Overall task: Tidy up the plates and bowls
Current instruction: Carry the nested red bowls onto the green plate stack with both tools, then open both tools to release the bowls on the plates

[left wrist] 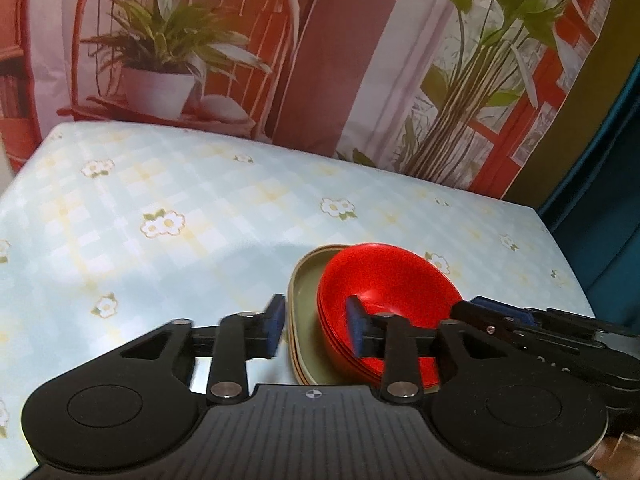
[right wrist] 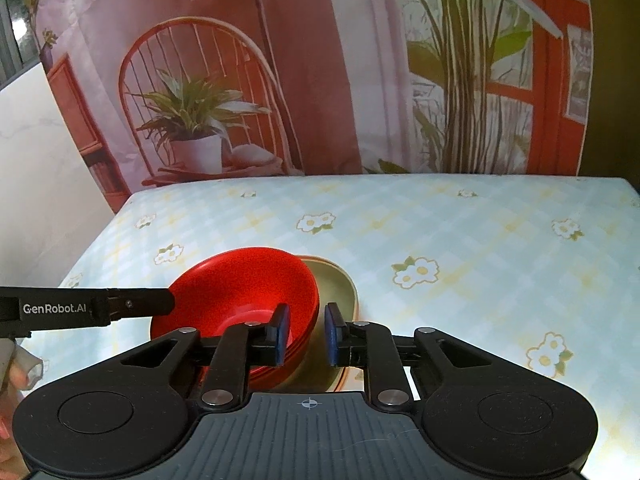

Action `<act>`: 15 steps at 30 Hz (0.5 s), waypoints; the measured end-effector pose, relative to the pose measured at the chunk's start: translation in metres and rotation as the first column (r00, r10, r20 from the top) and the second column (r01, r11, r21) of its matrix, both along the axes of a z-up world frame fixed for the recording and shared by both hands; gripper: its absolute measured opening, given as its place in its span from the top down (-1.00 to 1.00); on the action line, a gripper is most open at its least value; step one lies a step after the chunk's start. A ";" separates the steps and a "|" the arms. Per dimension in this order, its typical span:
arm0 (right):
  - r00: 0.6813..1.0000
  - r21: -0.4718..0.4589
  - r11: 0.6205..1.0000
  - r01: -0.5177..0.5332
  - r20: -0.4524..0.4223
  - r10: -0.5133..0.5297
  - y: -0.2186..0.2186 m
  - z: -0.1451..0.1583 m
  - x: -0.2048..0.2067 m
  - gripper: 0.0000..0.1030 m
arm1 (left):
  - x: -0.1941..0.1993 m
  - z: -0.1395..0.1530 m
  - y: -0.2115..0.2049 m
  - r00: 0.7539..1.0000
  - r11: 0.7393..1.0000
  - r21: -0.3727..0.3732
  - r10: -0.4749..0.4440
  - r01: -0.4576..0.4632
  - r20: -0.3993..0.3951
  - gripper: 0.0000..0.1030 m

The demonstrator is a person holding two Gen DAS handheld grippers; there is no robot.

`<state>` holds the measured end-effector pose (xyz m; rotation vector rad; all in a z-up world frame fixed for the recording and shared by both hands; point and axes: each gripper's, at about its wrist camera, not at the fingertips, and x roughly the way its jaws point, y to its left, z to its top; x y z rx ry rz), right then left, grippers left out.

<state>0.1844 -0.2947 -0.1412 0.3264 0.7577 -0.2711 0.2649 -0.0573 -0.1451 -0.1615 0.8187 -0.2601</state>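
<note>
The stack of round red plastic bowls [right wrist: 244, 292] has a smooth, glossy finish that catches the light. Under it, the olive-green rounded-square plastic plates [right wrist: 340, 284] look smooth but duller, closer to satin. Beneath the bowls, the pale blue checked tablecloth with white flowers [right wrist: 460, 232] has a slight sheen, like wipeable vinyl. Behind the bowls hangs a printed fabric backdrop of a chair and plants [right wrist: 280, 80], matt and faintly creased. Nearest the bowls, the black matt plastic left gripper [left wrist: 316, 328] has ribbed housing, shiny metal pivot pins and blue rubbery-looking pads [left wrist: 276, 324].
</note>
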 end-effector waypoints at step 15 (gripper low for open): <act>0.999 -0.061 0.998 0.015 0.053 -0.012 0.014 0.027 -0.036 0.40 | -0.042 0.025 -0.001 0.995 0.996 0.088 -0.002 -0.007 0.100 -0.14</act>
